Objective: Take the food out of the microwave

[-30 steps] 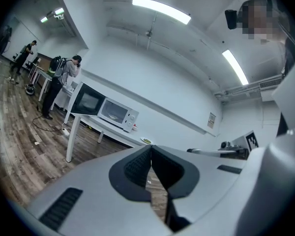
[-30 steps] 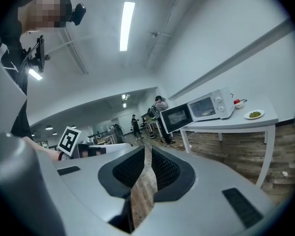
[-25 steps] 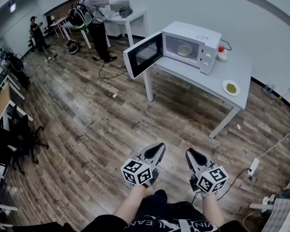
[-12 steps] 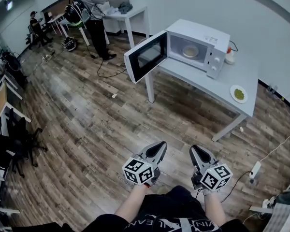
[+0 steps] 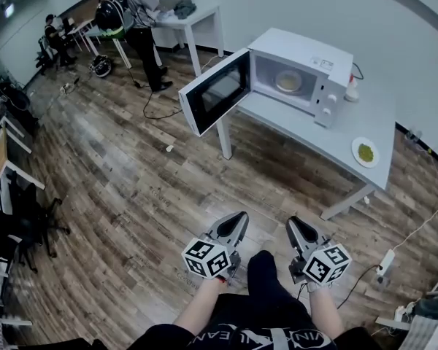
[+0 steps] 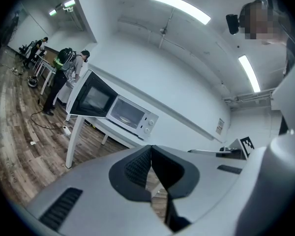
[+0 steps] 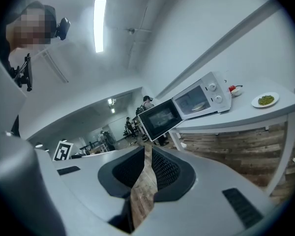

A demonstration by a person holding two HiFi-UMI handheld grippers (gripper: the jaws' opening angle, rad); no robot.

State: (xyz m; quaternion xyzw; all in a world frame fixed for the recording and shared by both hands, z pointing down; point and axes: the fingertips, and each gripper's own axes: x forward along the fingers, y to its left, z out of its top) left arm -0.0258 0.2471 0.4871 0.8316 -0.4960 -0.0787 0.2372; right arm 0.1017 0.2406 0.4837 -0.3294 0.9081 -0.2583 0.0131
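A white microwave (image 5: 301,65) stands on a grey table (image 5: 328,133) with its door (image 5: 213,93) swung wide to the left. Inside it lies a pale plate of food (image 5: 288,83). Both grippers hang low over the wooden floor, far short of the table. My left gripper (image 5: 239,218) is shut and holds nothing. My right gripper (image 5: 294,223) is also shut and empty. The left gripper view shows the left gripper (image 6: 151,147) pointing toward the microwave (image 6: 130,117). The right gripper view shows the right gripper (image 7: 147,146) below the open door (image 7: 160,117).
A small plate of green food (image 5: 365,152) sits near the table's right end, and a white bottle with a red cap (image 5: 352,87) stands beside the microwave. Cables and a power strip (image 5: 385,262) lie on the floor at right. People stand at desks (image 5: 190,17) far left.
The table and microwave have drawn closer and shifted in the head view as I step forward. A dark knee has come up between the grippers. Both grippers stay shut.
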